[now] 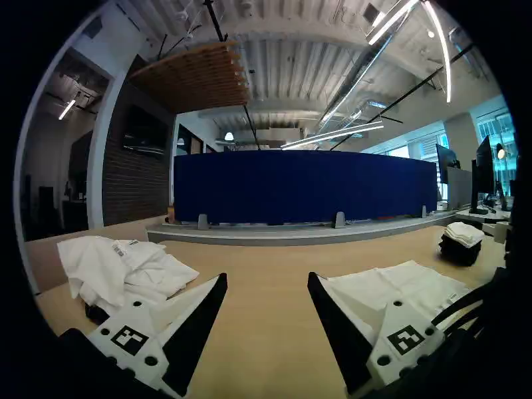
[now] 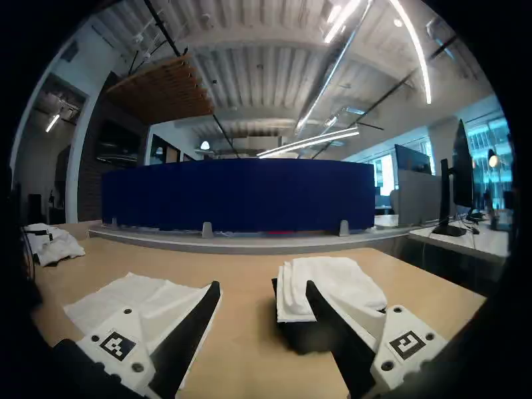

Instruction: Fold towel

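Black tapered fingers [image 1: 199, 326] on left gripper [image 1: 266, 279] and right gripper [image 2: 261, 286]; white mounts [image 1: 154, 318]; dark screws [image 1: 151, 361] just beside each square black-and-white marker [image 1: 130, 339].

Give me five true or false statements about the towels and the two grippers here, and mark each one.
1. The left gripper and the right gripper both stand open with nothing between their fingers. True.
2. The partition behind the table is red. False: the partition is blue.
3. A crumpled pile of white towels lies on the table. True.
4. The folded stack is white all through. False: white towels sit on top of dark ones.
5. The right gripper is clamped on the flat towel. False: the flat towel lies spread on the table, ungripped.
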### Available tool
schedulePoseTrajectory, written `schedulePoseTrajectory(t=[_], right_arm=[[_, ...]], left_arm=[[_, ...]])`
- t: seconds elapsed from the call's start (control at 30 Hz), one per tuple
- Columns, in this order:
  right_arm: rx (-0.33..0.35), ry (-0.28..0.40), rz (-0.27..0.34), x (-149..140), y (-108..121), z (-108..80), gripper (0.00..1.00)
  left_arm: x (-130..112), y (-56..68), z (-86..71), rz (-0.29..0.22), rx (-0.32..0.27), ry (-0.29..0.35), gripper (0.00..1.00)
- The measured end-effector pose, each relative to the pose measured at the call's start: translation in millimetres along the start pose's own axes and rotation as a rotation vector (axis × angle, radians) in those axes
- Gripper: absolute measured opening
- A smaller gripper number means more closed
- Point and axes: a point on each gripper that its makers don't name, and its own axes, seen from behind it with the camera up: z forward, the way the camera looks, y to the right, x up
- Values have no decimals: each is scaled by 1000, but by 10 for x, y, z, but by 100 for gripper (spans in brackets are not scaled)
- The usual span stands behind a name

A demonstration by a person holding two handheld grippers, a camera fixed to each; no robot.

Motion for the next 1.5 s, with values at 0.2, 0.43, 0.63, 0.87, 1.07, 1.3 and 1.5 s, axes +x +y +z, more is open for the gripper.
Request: schedulePoseTrajectory(t=[0.2,0.43,0.63,0.87,1.07,1.3,1.5], right_arm=[[-6,0,-1,0,27,20,100],[-6,0,0,-3,29,23,100],[-6,0,0,3,34,20,100],[-5,0,0,-3,34,8,100],[-6,0,0,1,36,10,100],[-9,1,0,26,35,14,100],[-26,22,9,153,73,19,100]], left_arm=[[5,-5,1,0,0,0,89],[4,-5,1,0,0,0,89],[3,-8,-2,0,0,0,89],[2,-8,-6,0,0,0,89],[1,-5,-3,0,0,0,89],[11,-1,2,0,1,0,89],[5,-59,9,-1,18,-4,90]])
